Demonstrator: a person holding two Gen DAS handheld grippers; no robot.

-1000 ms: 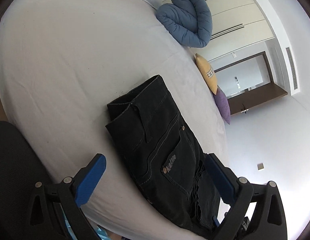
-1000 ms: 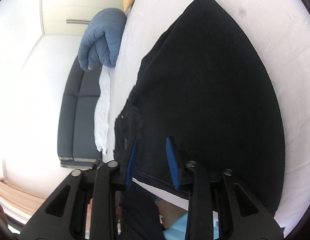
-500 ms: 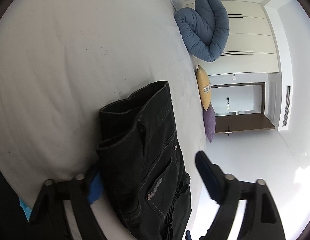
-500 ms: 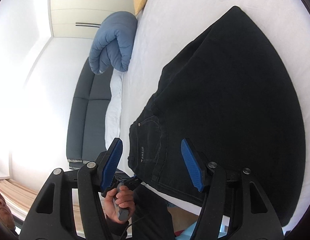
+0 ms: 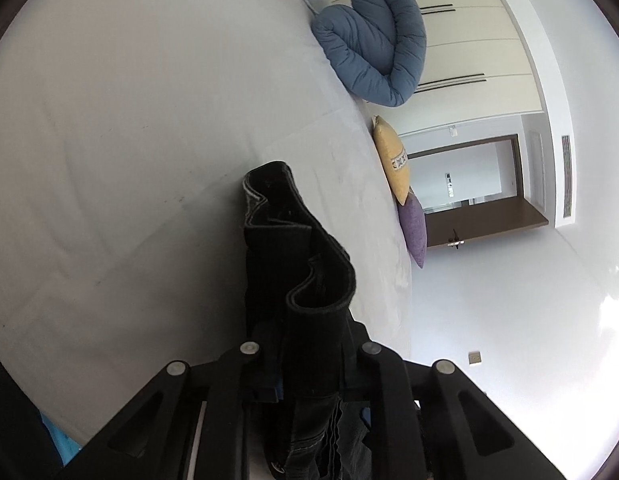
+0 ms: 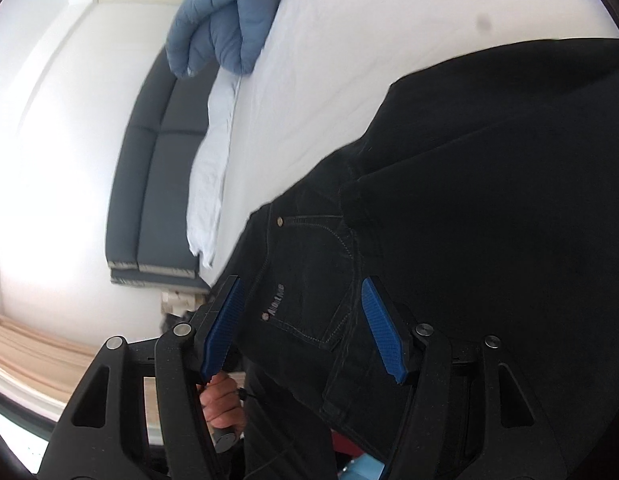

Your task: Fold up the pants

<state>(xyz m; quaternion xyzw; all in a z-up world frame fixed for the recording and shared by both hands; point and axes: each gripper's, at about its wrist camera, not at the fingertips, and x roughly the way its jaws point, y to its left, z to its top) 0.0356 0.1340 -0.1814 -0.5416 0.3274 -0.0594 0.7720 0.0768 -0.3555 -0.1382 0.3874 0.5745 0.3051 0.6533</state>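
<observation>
Black denim pants point(image 6: 489, 208) lie folded on a white bed point(image 6: 349, 40), waistband and back pocket toward the near edge. My left gripper point(image 5: 309, 368) is shut on the waistband end of the pants point(image 5: 305, 280), which bunches up between its jaws and stands above the bed point(image 5: 129, 120). My right gripper point(image 6: 305, 328) is open, its blue pads point(image 6: 381, 336) on either side of the back pocket area, just above the cloth. The left gripper's pads are hidden by the fabric.
A blue rolled duvet point(image 5: 373, 40) lies at the far end of the bed. A yellow pillow point(image 5: 393, 160) and a purple pillow point(image 5: 415, 228) lie at the bed's right edge. A dark sofa point(image 6: 149, 176) stands beyond the bed. A hand point(image 6: 221, 404) shows below.
My left gripper moved in and shut on the pants' waistband, lifting it. My right gripper let go of the pants' edge, opened, and now hovers over the back pocket.
</observation>
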